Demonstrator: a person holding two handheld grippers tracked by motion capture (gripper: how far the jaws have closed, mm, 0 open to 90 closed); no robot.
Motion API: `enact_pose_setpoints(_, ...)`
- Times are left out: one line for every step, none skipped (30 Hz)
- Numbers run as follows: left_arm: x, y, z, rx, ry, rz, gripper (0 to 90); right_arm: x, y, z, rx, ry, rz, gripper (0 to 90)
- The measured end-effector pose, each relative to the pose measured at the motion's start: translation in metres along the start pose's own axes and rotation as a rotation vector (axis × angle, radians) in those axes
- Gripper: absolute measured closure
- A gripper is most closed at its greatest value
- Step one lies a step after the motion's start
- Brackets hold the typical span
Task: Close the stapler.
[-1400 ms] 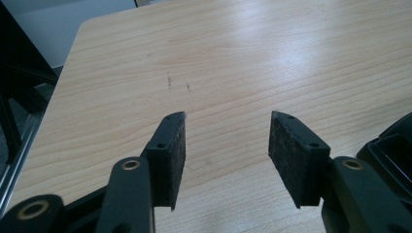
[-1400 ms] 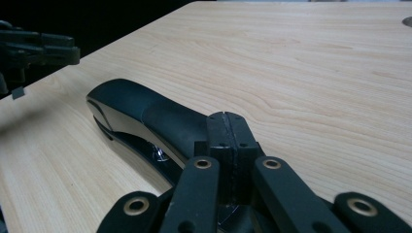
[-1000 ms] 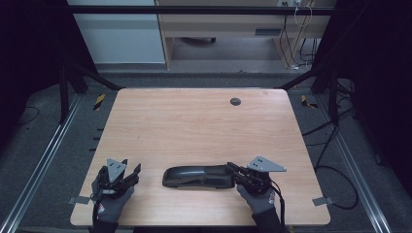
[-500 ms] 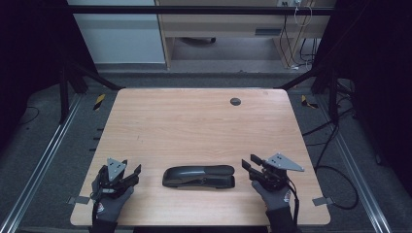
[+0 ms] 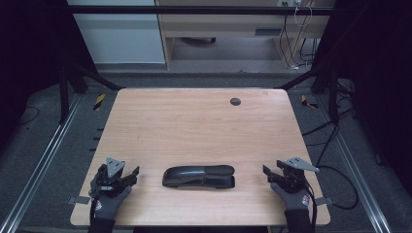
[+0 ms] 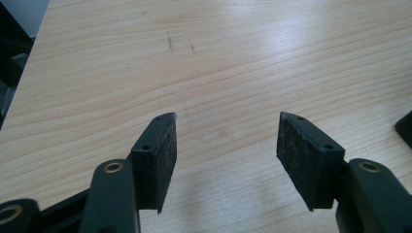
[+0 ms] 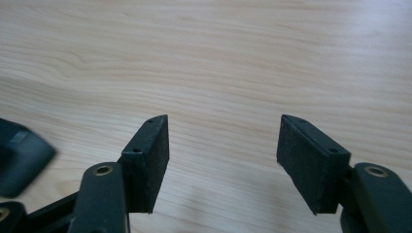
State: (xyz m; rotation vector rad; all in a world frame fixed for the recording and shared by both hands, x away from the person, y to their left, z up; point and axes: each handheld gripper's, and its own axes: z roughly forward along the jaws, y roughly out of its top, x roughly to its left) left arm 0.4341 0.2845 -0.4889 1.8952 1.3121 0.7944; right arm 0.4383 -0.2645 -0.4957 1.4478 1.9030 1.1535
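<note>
A black stapler [image 5: 199,176] lies flat on the wooden table [image 5: 194,126] near the front edge, long side running left to right. My left gripper [image 5: 132,174] rests at the front left, well apart from it. Its jaws have just been opening and stand open [image 6: 226,145] over bare wood, with a corner of the stapler [image 6: 405,128] at the right edge. My right gripper [image 5: 268,174] sits at the front right, a short way off the stapler's right end. Its jaws have just been opening too and stand open [image 7: 223,145] with nothing between them. The stapler's end [image 7: 19,155] shows at the left there.
A small dark round grommet [image 5: 235,101] sits in the table's far right part. Metal rails [image 5: 43,160] run along the floor on both sides. Cables [image 5: 335,141] trail at the right, and a cabinet [image 5: 228,24] stands beyond the far edge.
My right gripper has let go of the stapler's right end, opened wide and drawn away to the right. The stapler and my left hand have stayed in place.
</note>
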Motion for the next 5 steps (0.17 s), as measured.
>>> enact_pose_setpoints(0.0029, 0.0000, -0.0003, 0.004, 0.002, -0.005, 39.2, -0.0068, -0.0019, -0.0001, 0.016, -0.024, 0.006, 35.0)
enact_pose_setpoints(0.0029, 0.0000, -0.0003, 0.004, 0.002, -0.005, 39.1, -0.0068, -0.0019, -0.0001, 0.016, -0.024, 0.006, 35.0)
enact_pose_setpoints(0.0057, 0.0000, -0.0002, 0.005, 0.006, -0.014, 39.0, -0.0117, -0.0035, -0.0008, 0.026, -0.046, 0.011, 34.3)
enact_pose_setpoints(0.0057, 0.0000, -0.0002, 0.005, 0.006, -0.014, 38.8, -0.0117, -0.0035, -0.0008, 0.026, -0.046, 0.011, 34.3)
enact_pose_setpoints(0.0076, 0.0000, 0.0000, 0.007, 0.010, -0.015, 38.6, -0.0144, -0.0040, -0.0009, 0.034, -0.060, 0.007, 33.4)
